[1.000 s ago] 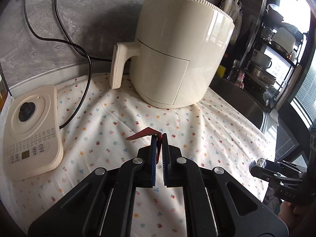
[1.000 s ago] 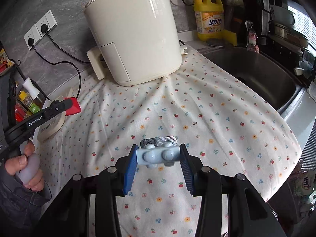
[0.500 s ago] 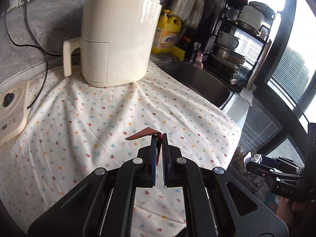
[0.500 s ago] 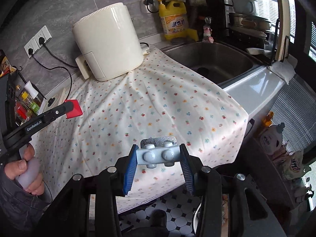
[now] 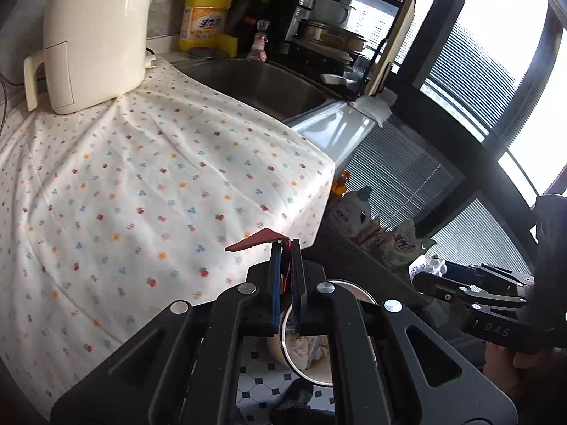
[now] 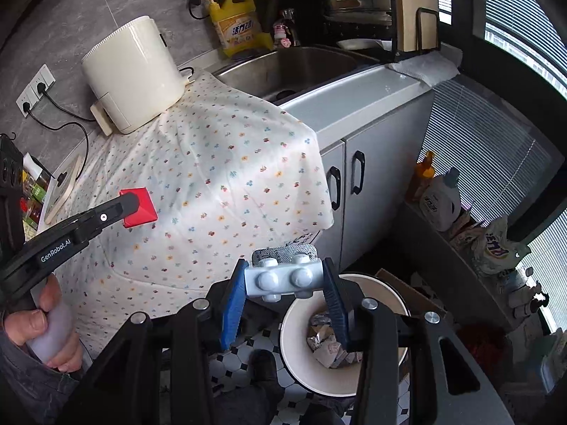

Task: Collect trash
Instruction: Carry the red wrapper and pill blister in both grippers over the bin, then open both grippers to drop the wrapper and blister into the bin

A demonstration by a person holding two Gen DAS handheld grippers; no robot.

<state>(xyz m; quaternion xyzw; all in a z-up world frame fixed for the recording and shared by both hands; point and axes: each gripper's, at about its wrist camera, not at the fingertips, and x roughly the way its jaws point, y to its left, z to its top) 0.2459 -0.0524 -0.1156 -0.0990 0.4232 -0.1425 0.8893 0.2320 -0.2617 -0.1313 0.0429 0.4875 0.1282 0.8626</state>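
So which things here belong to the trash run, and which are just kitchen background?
Part of the job:
- red piece clamped in the left gripper
- pale blue brick and blister pack in the right gripper
- trash bin on the floor, already holding crumpled waste

Just lying about:
- cream appliance
- floral cloth
- yellow detergent bottle
- sink

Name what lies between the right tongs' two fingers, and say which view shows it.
The right wrist view shows it: a pale blue building brick clamped between the blue fingers, with a silver blister pack behind it, above the bin.
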